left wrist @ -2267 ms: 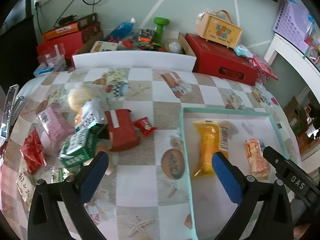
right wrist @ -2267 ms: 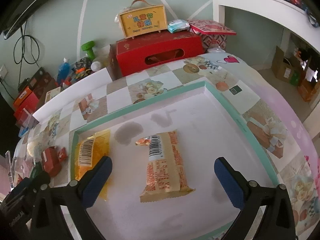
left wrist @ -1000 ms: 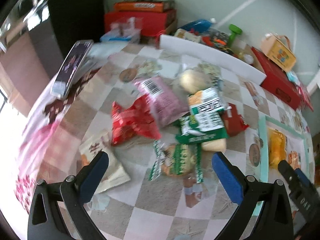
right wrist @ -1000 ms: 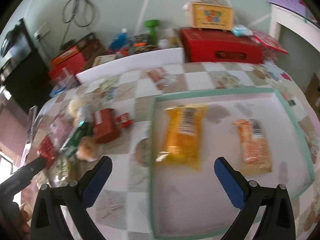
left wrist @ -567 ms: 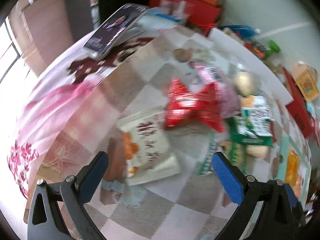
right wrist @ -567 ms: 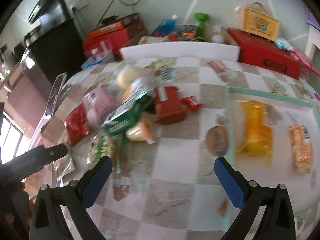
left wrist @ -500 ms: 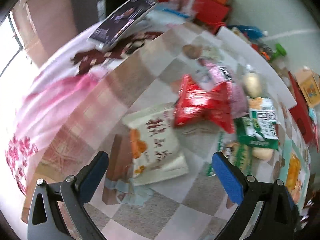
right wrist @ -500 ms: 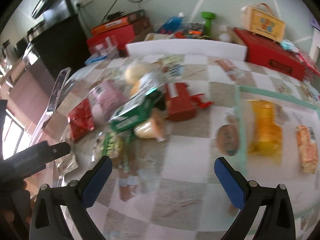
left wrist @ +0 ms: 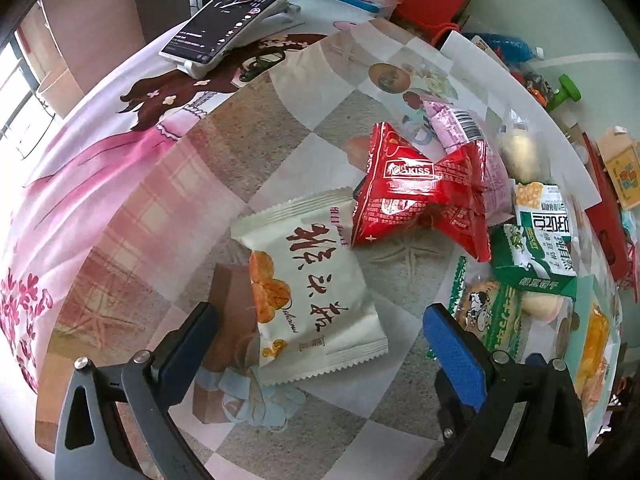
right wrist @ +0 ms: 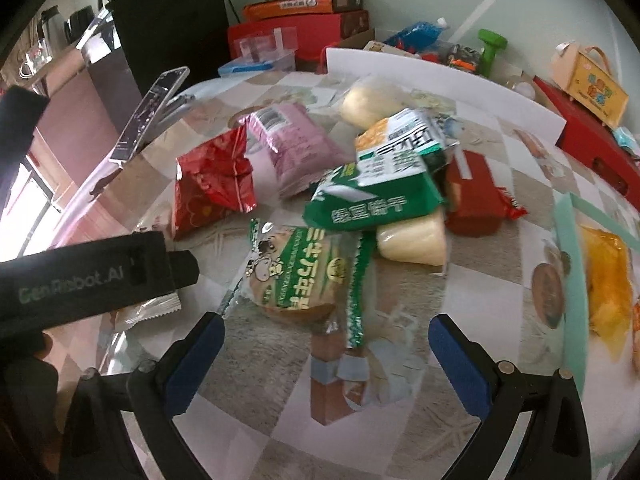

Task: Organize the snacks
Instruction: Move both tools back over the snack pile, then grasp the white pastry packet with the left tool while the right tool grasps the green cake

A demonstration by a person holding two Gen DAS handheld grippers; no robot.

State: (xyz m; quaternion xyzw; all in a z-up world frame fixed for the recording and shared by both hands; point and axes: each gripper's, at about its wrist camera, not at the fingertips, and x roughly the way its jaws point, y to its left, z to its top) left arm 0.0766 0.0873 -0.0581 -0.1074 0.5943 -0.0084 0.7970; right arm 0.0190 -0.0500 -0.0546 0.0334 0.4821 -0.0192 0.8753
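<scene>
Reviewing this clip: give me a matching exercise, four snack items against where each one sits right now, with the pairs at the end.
Things:
1. white packet
2. yellow packet
3. red KISS bag
4. green-and-clear wrapper

Places:
a. inside the teal-rimmed tray
b. between the open left gripper fingers
c. ahead of the open right gripper
d. just beyond the white packet, overlapping the pink packet

Pairs: 1-b, 2-a, 3-d, 4-c

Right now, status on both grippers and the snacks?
Left gripper open over white packet. Right gripper open, facing green-wrapped cake. Neither holds anything. Snack pile close beside both targets.
</scene>
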